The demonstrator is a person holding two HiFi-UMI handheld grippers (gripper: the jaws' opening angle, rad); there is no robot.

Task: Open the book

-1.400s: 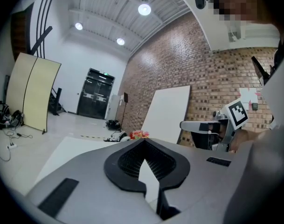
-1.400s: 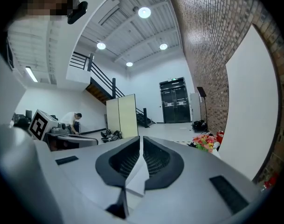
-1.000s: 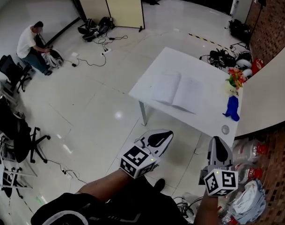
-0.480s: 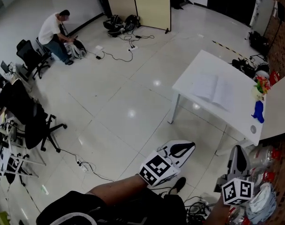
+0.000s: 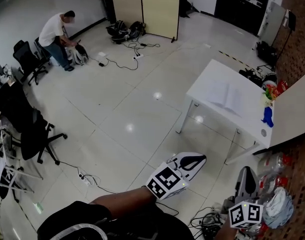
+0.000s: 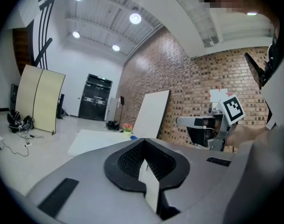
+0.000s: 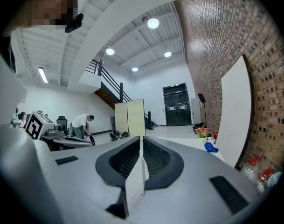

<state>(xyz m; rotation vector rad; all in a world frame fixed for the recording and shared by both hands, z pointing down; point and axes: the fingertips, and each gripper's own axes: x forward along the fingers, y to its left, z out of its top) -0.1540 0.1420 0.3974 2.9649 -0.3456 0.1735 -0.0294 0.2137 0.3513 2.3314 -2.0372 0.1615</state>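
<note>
1. Book [image 5: 226, 96] lies flat on the white table [image 5: 205, 81] with both pages spread. It looks already open, though it is too small in the head view to read any print.
2. Past the book at the table's far end stand a blue object [image 5: 267, 115] and a small bunch of flowers [image 5: 269, 90], both apart from the book.
3. Change: a second ago the table sat large and close ahead of you. Now it is smaller and further off to the right. You have backed away from it, and both grippers came with you.
4. Your left gripper [image 5: 198, 159] is clenched on nothing. Its own view shows the jaws pressed together with only open room ahead, well apart from the book.
5. Your right gripper [image 5: 246, 173] is the same, jaws closed with nothing between them. It is held low at your right, above the bags and bottles [image 5: 277, 204] by the brick wall.
6. Further out there is a tiled floor [image 5: 127, 104], a black office chair [image 5: 29, 129], and a person [image 5: 54, 34] bent over gear near a folding screen [image 5: 144, 6].
7. Reading: the opening looks done. Stepping off with empty, closed jaws suggests the task is finished, or that you are resetting for another go.
</note>
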